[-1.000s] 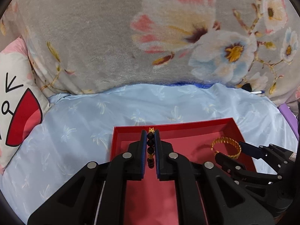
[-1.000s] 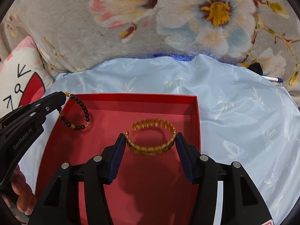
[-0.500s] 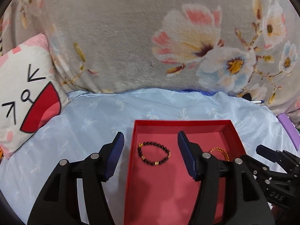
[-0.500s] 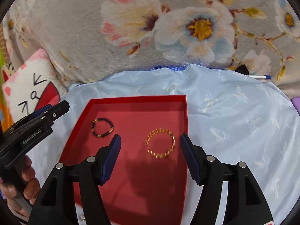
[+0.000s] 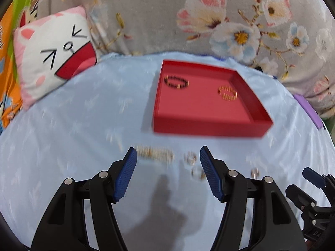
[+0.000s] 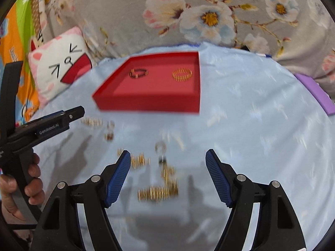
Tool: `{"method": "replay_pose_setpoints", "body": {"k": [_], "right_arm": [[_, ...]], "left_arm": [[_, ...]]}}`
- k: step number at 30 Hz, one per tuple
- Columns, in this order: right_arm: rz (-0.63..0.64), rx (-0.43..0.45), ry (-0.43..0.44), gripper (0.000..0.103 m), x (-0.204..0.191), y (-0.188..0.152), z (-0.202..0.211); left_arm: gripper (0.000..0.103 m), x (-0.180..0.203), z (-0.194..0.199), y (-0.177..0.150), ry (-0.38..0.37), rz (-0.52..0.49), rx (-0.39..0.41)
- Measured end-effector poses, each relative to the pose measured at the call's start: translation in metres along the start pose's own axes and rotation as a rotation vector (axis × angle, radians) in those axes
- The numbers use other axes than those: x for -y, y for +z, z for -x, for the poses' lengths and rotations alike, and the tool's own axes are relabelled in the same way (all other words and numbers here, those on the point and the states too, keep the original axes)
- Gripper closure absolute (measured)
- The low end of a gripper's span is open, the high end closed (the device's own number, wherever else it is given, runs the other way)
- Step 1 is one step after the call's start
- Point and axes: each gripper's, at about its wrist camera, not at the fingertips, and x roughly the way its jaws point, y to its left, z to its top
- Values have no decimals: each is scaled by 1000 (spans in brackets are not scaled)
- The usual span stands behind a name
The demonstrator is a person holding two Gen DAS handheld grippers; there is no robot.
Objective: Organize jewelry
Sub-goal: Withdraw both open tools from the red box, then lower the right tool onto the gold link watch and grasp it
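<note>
A red tray (image 5: 209, 128) (image 6: 146, 103) lies on the light blue sheet. In it lie a black bead bracelet (image 5: 176, 82) (image 6: 138, 73) and a gold bracelet (image 5: 227, 92) (image 6: 182, 74). My left gripper (image 5: 168, 156) is open and empty above the sheet in front of the tray. A blurred gold bracelet (image 5: 155, 153) and small rings (image 5: 190, 159) lie between its fingers. My right gripper (image 6: 167, 156) is open and empty over several loose gold pieces (image 6: 156, 193). The left gripper also shows in the right wrist view (image 6: 79, 112).
A cat-face pillow (image 5: 52, 50) lies at the back left. A grey floral blanket (image 5: 188, 14) rises behind the tray. A purple object (image 5: 307, 108) sits at the right edge. More small jewelry (image 6: 92, 122) lies on the sheet in front of the tray.
The left gripper opened and let go of the black bead bracelet in the tray. Both grippers have pulled back from the tray toward the loose jewelry on the sheet.
</note>
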Motion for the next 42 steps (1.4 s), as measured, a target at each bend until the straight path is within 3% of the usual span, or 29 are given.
{"method": "replay_pose_setpoints", "body": {"k": [5, 11, 18, 22, 26, 31, 35, 38, 42], "right_arm": [[-14, -34, -9, 31, -2, -45, 14], [-101, -74, 52, 36, 4, -64, 10], [-118, -79, 66, 46, -8, -53, -3], [-127, -106, 79, 53, -13, -45, -19], [-107, -102, 45, 54, -19, -39, -30], [-69, -90, -4, 54, -24, -32, -38], [-53, -78, -37, 66, -24, -29, -42], [-57, -76, -50, 82, -17, -29, -42], [-78, -71, -29, 84, -12, -30, -40]], "left_arm": [[42, -5, 13, -48, -23, 30, -48], [42, -1, 22, -76, 13, 2, -49], [43, -15, 25, -80, 0, 61, -48], [43, -22, 26, -78, 38, 58, -34], [42, -34, 26, -72, 88, 60, -15], [43, -45, 22, -72, 76, 105, -35], [43, -46, 20, -73, 76, 106, -39], [42, -49, 19, -72, 70, 117, -47], [43, -51, 15, -70, 61, 124, -62]]}}
